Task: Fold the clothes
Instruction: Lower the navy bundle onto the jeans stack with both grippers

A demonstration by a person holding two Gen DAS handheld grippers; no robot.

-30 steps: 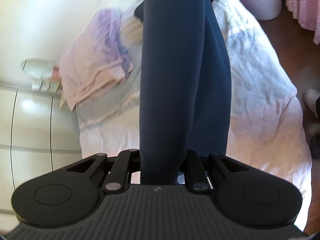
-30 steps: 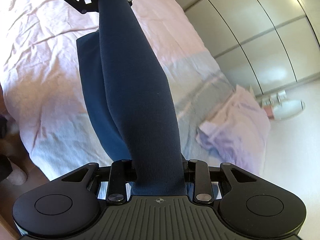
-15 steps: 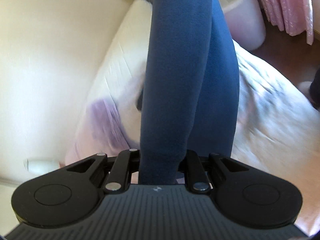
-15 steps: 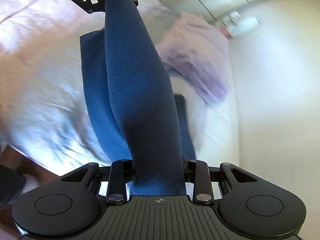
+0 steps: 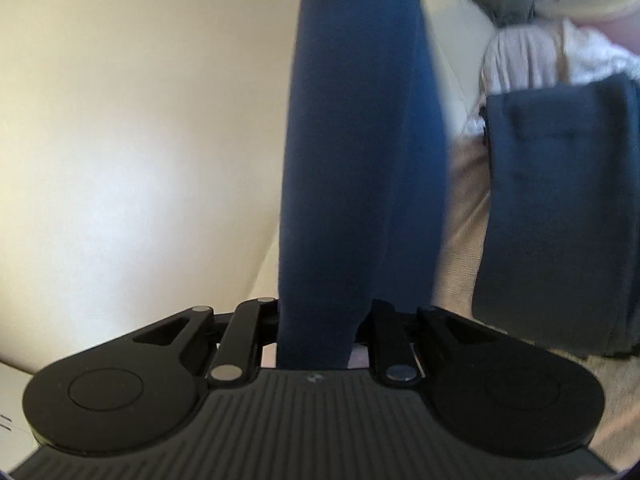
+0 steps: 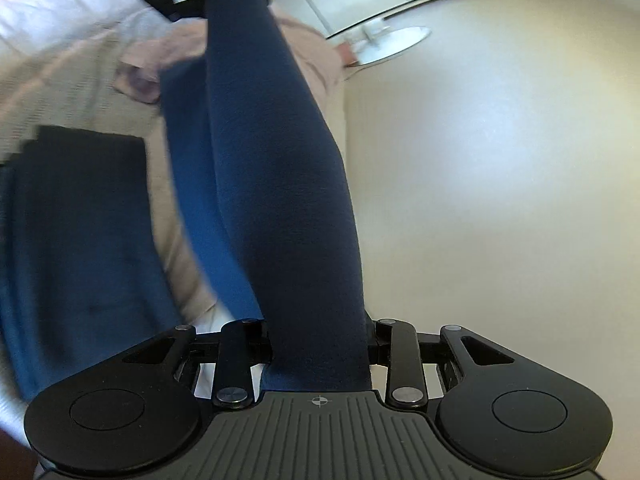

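Carrying the navy garment (image 5: 360, 168) stretched in the air between left tongs (image 5: 316, 344) and right tongs (image 6: 320, 356), both clamping its ends, keeping it taut above the bed (image 6: 60, 80) beside the folded dark pile (image 5: 560, 216).

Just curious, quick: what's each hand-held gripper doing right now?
Left hand-held gripper: shut on navy garment.
Right hand-held gripper: shut on the same navy garment.

Navy garment (image 5: 360, 160) is soft matt knit cloth, faintly fuzzy; the folded dark pile (image 5: 560, 220) is smoother matt fabric. Left gripper (image 5: 316, 344) and right gripper (image 6: 320, 356) are matt black plastic with ribbed tops and shiny metal pivot pins. Bedcover (image 5: 456, 264) is finely woven beige cloth, wall (image 6: 500, 180) smooth cream with a soft sheen.
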